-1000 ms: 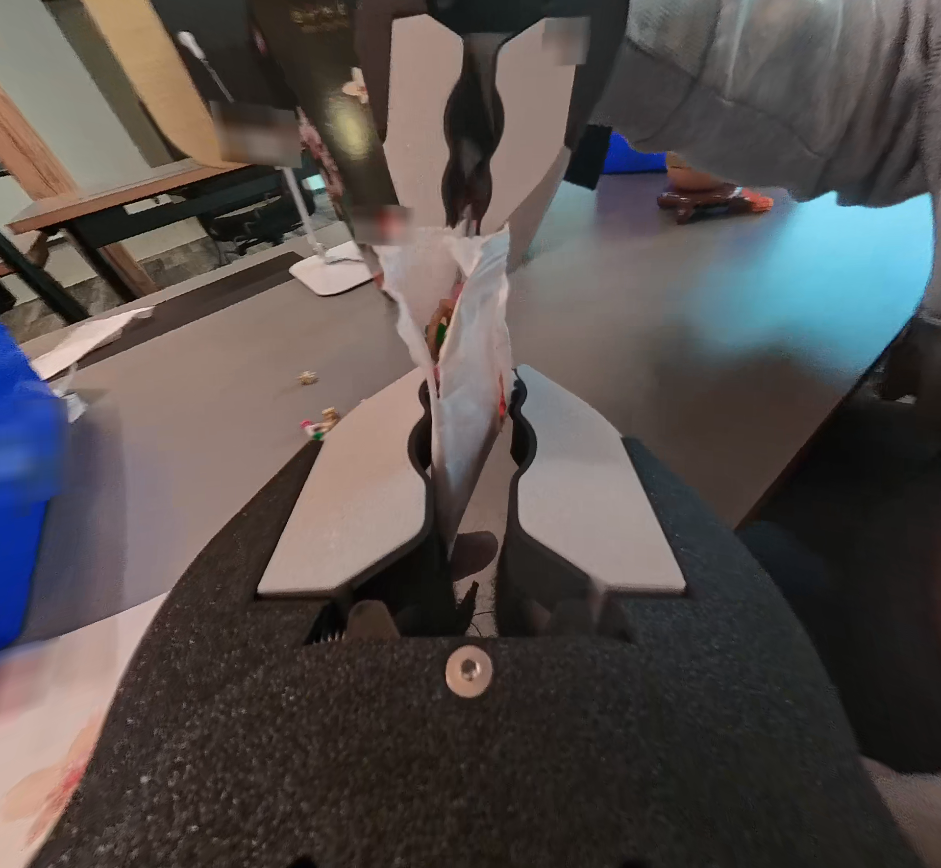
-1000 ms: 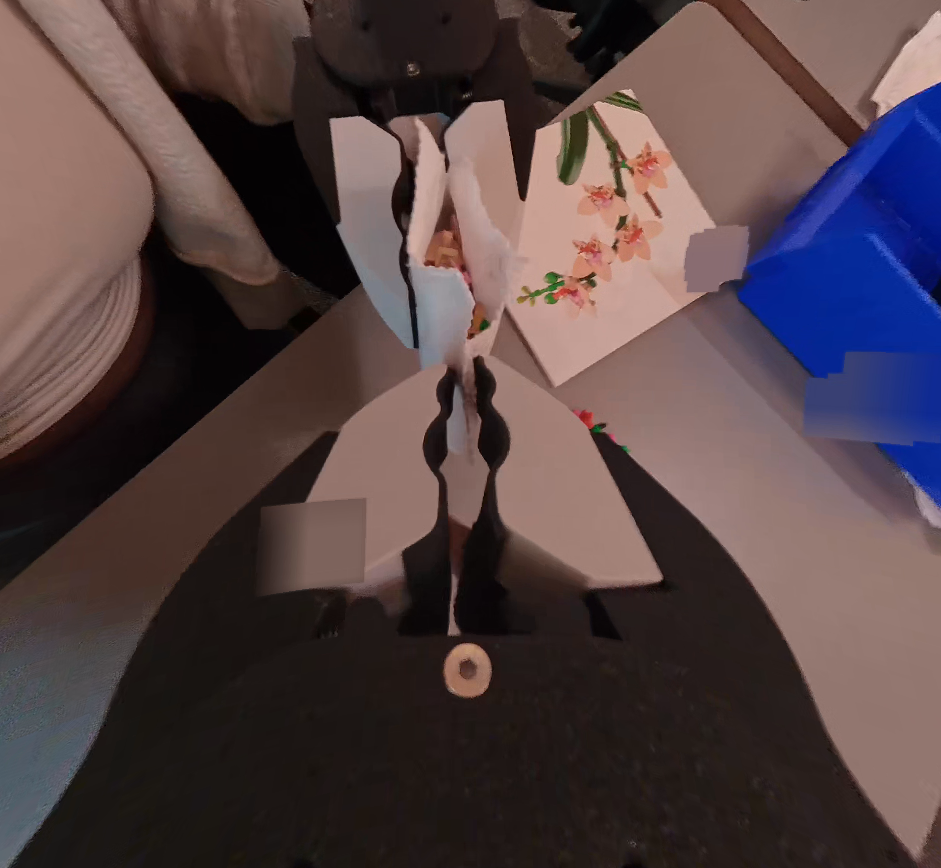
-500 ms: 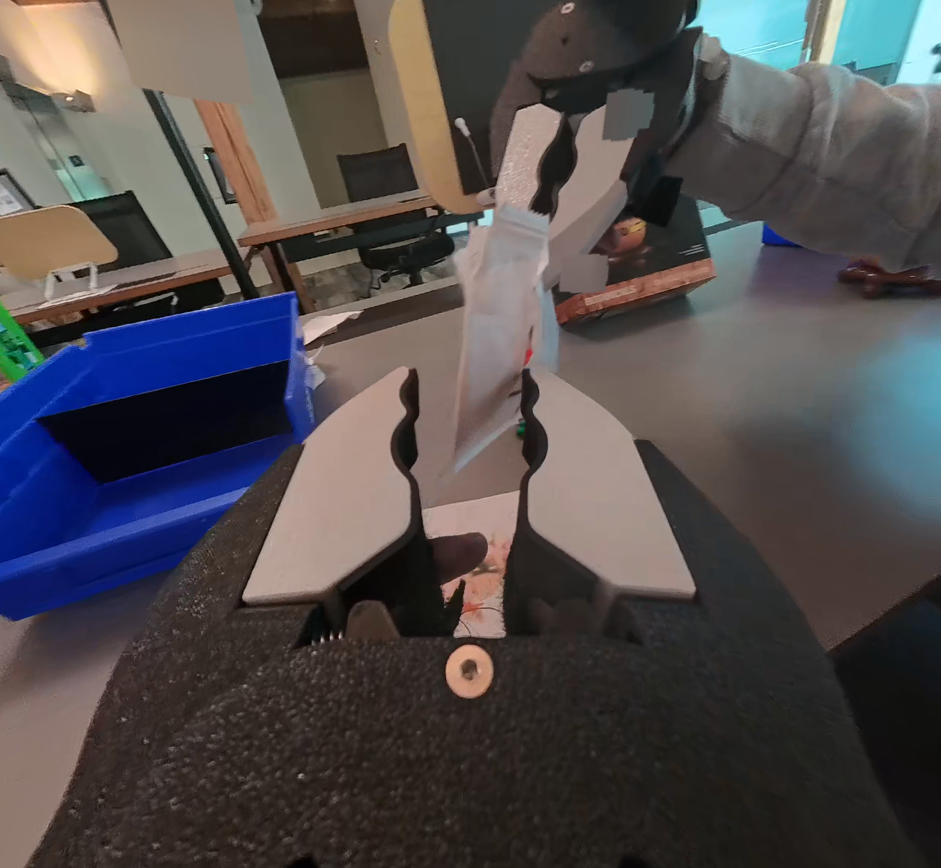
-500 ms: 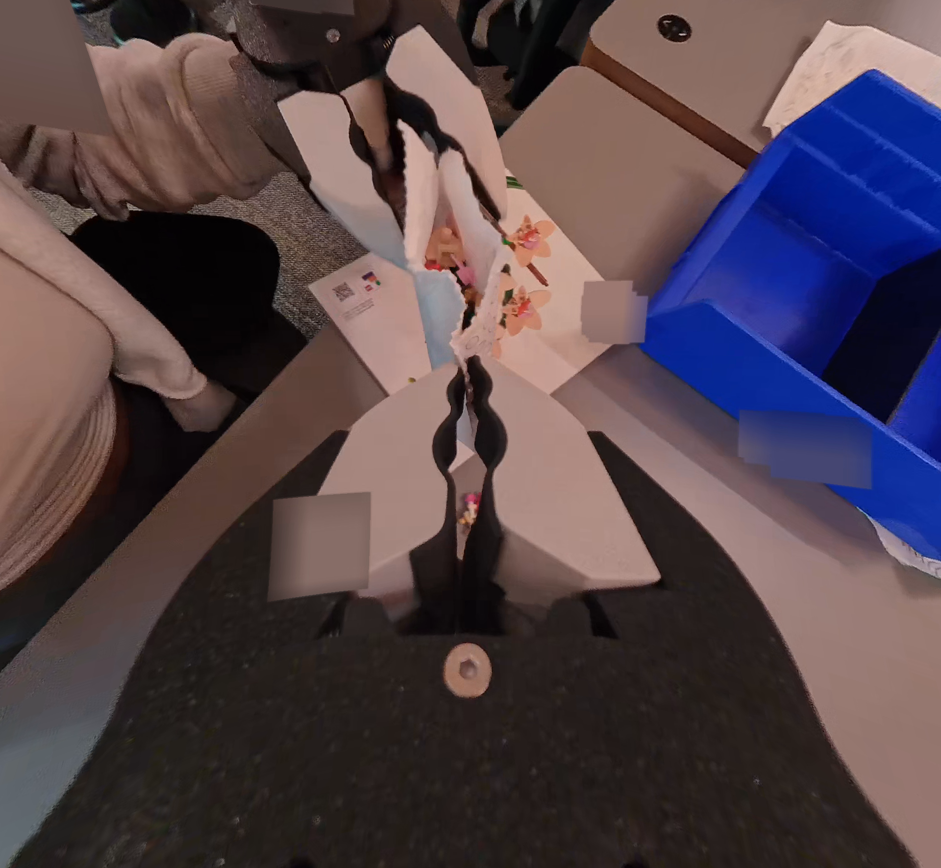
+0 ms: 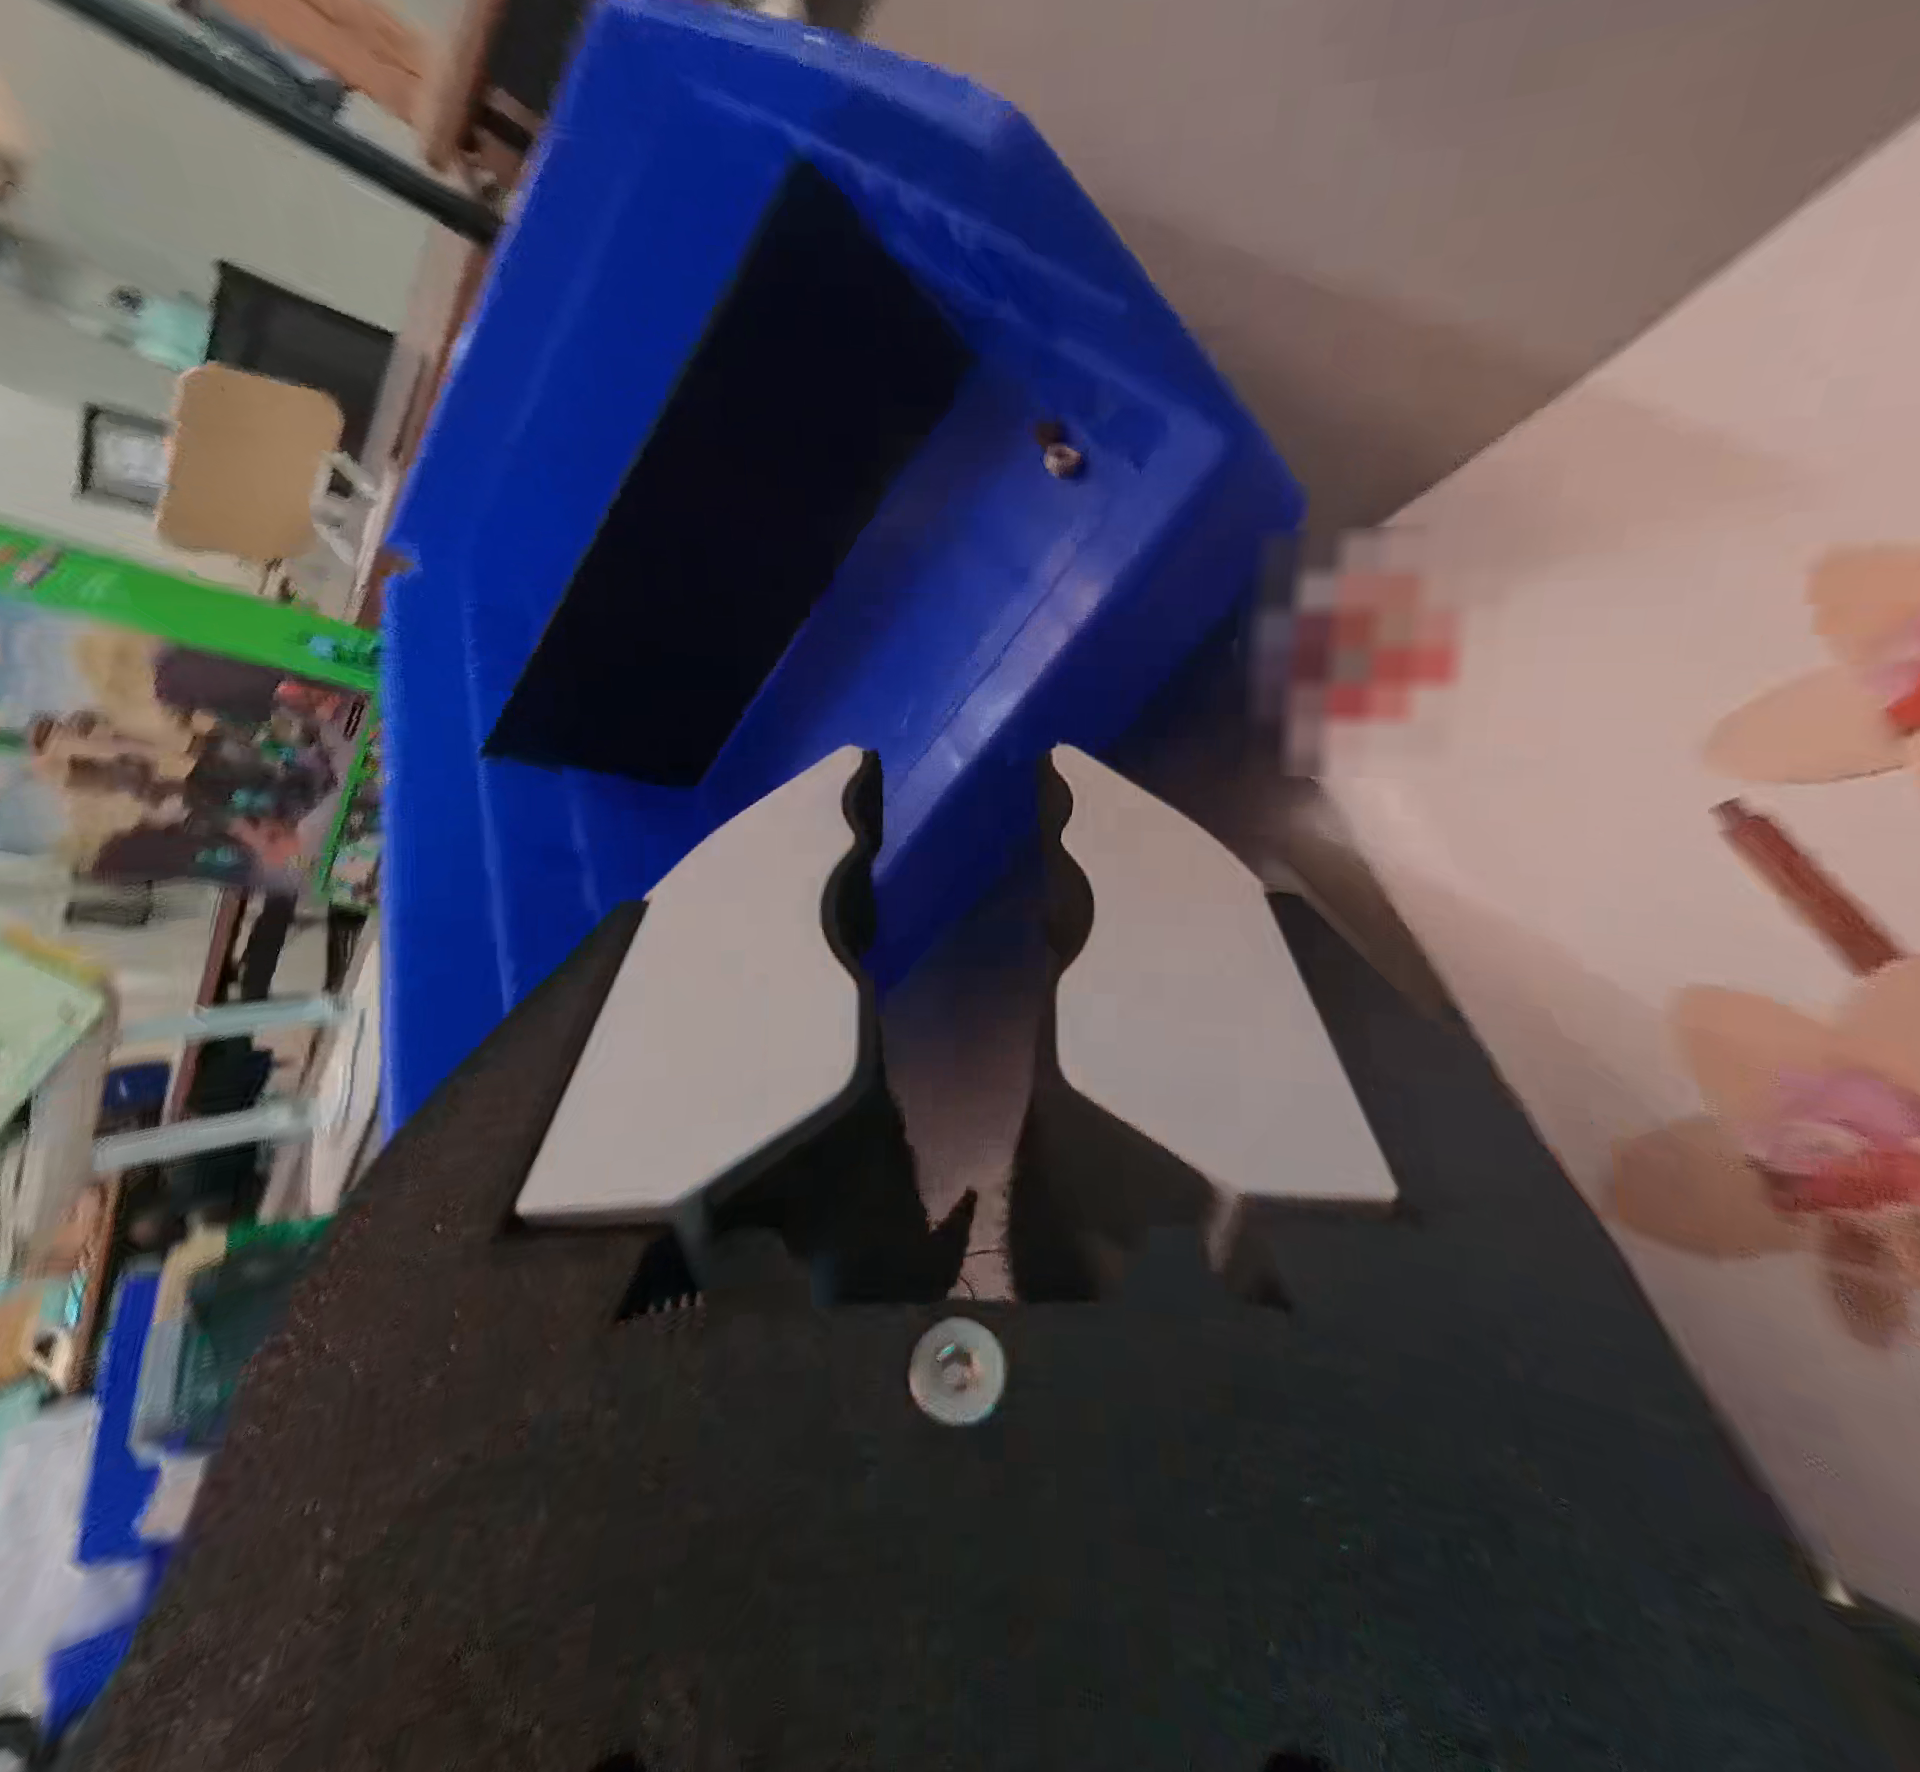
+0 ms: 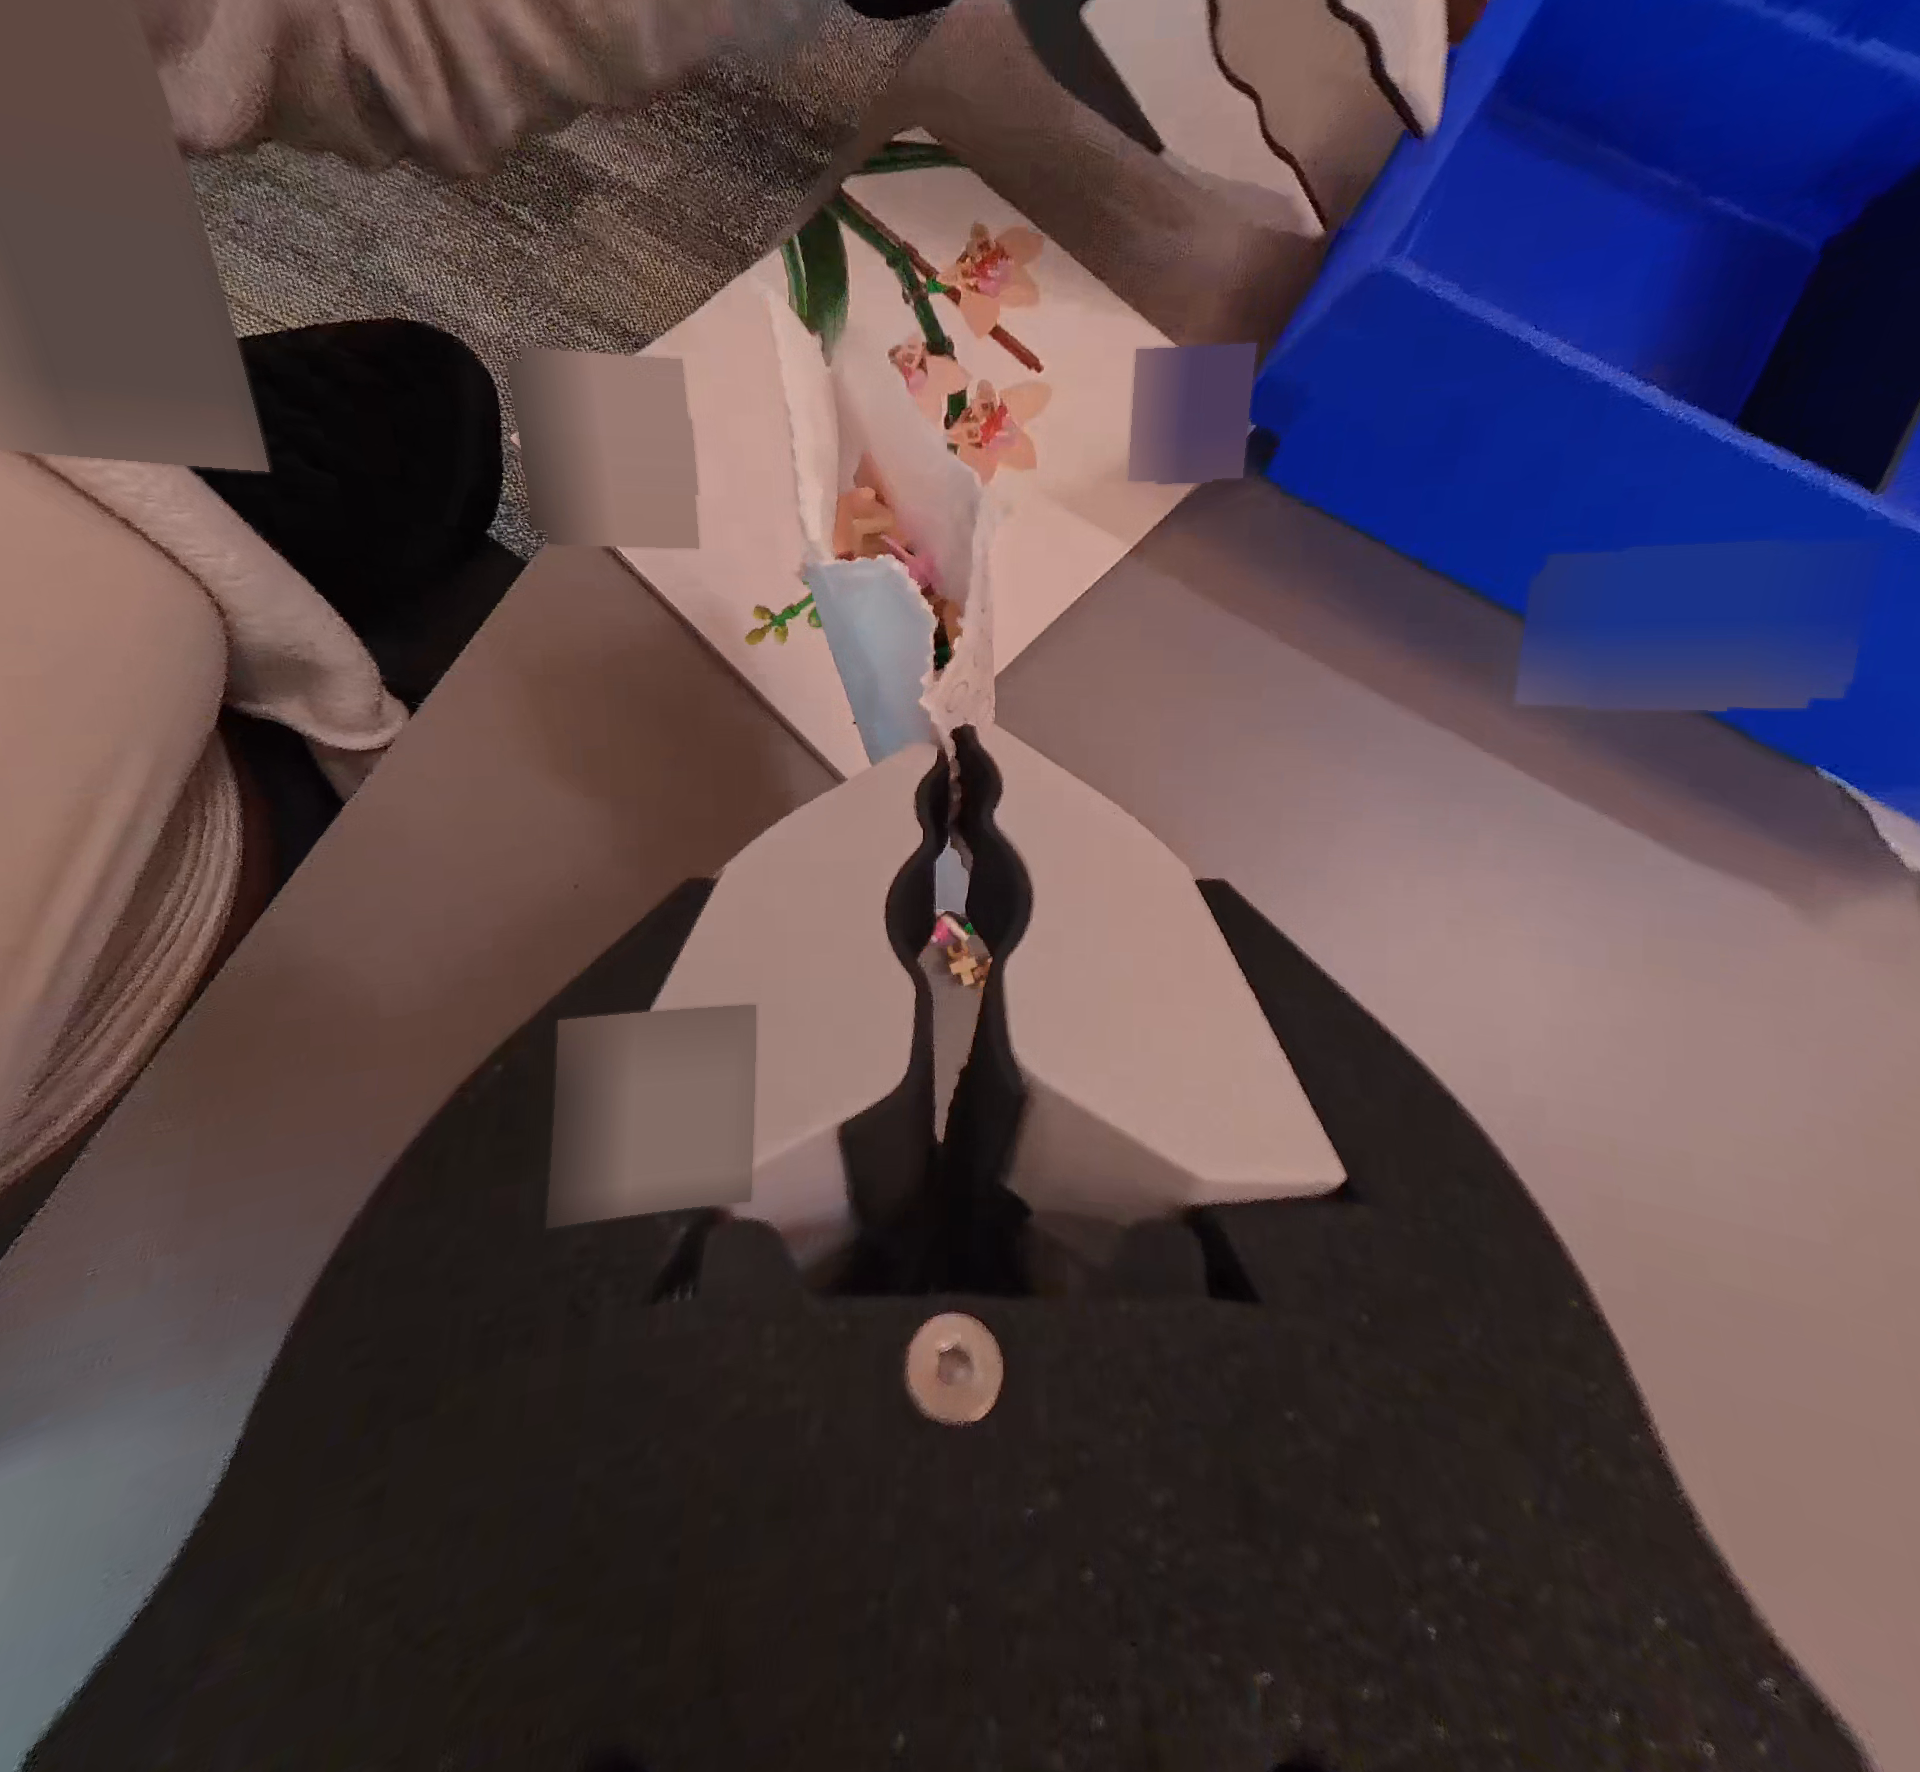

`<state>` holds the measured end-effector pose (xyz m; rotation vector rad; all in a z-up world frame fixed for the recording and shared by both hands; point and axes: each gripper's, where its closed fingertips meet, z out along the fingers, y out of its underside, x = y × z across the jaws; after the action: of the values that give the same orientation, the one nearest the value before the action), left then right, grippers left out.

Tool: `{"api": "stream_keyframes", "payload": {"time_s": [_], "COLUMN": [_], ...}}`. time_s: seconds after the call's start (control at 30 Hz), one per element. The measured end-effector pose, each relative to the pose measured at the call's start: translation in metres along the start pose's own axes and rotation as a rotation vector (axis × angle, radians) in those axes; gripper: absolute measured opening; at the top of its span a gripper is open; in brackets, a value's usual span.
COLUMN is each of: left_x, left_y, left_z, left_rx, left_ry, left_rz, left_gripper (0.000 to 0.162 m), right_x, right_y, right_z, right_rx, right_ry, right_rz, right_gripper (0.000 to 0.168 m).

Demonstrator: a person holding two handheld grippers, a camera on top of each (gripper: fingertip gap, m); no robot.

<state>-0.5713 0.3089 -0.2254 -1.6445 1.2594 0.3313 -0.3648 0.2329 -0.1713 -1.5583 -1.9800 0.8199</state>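
Note:
My right gripper (image 6: 956, 748) is shut on the lower corner of a torn white paper bag (image 6: 904, 496). The bag stands open at the top, with small coloured pieces inside, above a booklet with a flower picture (image 6: 727, 600). A few small pieces (image 6: 961, 948) show on the table between my right fingers. My left gripper (image 5: 956, 766) is open and empty, with its tips close over the near rim of a blue bin (image 5: 997, 579). It also shows in the right wrist view (image 6: 1369, 174), open beside the bin (image 6: 1621, 288). One small piece (image 5: 1060, 455) lies in the bin.
The grey table (image 6: 1351, 787) carries the booklet (image 5: 1558, 787) just right of the bin. A person's sleeve (image 6: 468, 8) and body are at the left in the right wrist view. Shelves and chairs stand beyond the bin, blurred. The tips of one gripper are about 25 cm away from the tips of the other.
My left gripper has let go of the bag, opened and swung away to the blue bin. My right gripper still holds the bag, now lower over the booklet.

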Motion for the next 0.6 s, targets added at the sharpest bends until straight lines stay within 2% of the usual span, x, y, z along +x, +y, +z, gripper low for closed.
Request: {"api": "stream_keyframes", "payload": {"time_s": [0.03,0.13,0.23,0.47,0.6], "left_x": [0.004,0.019,0.027,0.062,0.068], "left_y": [0.001,0.000,-0.014,-0.069,-0.089], "left_z": [0.009,0.028,0.035,0.041,0.035], "left_rx": [-0.010,-0.048,-0.044,0.091,0.129], "left_ry": [0.056,0.199,0.256,0.226,0.181], "left_rz": [0.057,0.171,0.166,0.150,0.108], "left_gripper": [0.034,0.038,0.036,0.034,0.030], "right_x": [-0.001,-0.003,-0.003,-0.002,-0.004], "right_y": [0.002,0.004,0.009,0.021,0.030], "right_z": [0.000,-0.004,-0.007,-0.014,-0.014], "right_rx": [0.000,0.019,0.023,0.020,0.013], "right_ry": [0.000,0.002,0.012,0.016,0.009], "right_rz": [0.005,0.017,0.030,0.062,0.074], "right_gripper": [0.000,0.000,0.000,0.000,0.000]}}
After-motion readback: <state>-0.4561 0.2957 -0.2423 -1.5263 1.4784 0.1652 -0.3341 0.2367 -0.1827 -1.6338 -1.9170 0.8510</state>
